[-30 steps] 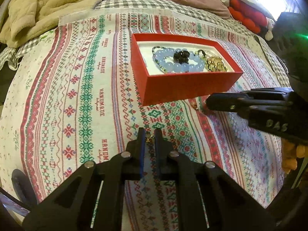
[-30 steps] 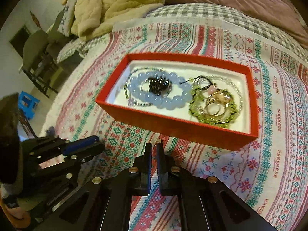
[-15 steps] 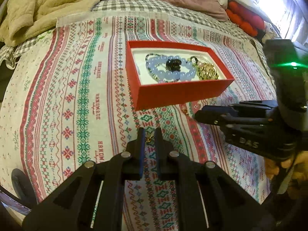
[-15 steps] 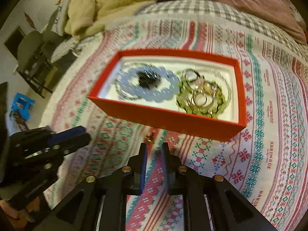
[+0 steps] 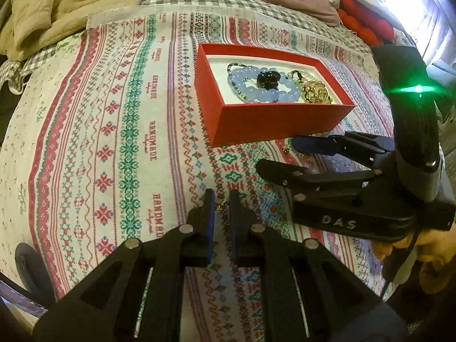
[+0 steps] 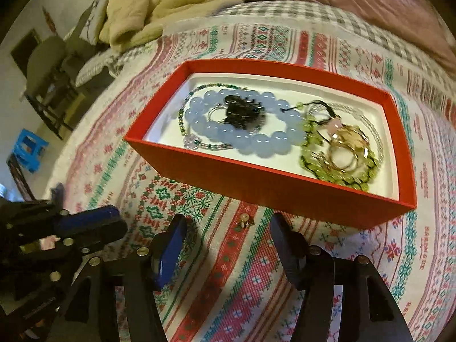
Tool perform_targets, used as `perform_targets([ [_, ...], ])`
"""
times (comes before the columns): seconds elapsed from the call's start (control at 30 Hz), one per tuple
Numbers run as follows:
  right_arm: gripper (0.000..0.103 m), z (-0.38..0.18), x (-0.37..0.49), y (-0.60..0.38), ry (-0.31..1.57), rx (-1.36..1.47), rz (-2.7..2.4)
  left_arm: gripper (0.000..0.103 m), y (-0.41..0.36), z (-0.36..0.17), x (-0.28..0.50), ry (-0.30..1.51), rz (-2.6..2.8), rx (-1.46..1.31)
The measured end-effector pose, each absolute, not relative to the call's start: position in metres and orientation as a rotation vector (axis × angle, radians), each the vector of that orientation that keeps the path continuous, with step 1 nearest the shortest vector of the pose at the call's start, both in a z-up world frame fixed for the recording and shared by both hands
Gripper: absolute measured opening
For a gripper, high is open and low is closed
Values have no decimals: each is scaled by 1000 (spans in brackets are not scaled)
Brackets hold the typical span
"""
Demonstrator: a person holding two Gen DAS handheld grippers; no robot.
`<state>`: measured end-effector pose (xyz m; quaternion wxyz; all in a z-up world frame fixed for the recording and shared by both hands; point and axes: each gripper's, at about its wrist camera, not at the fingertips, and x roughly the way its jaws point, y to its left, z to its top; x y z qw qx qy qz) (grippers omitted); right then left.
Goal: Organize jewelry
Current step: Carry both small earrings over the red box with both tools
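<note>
Gold, a small earring (image 6: 244, 220) lies on the patterned cloth (image 6: 236, 285) just in front of the red box (image 6: 285, 191), between the spread-apart fingers of the right gripper (image 6: 228, 228). The left gripper (image 5: 219, 203) pinches another tiny gold earring (image 5: 221, 204) at its fingertips, nearer than the box, which holds beaded bracelets (image 6: 242, 131).
</note>
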<state>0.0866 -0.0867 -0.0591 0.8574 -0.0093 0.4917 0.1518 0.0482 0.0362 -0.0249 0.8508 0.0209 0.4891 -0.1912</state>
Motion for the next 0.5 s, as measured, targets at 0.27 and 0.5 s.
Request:
perform_targets([
  [0.27,10,-58,94,-97,1057,28,302,11,32,-25,47,1031,-408,51],
  [0.5,10,-43,89,-118,1086,124,354,11,29,-21,50,1021,-411,44],
])
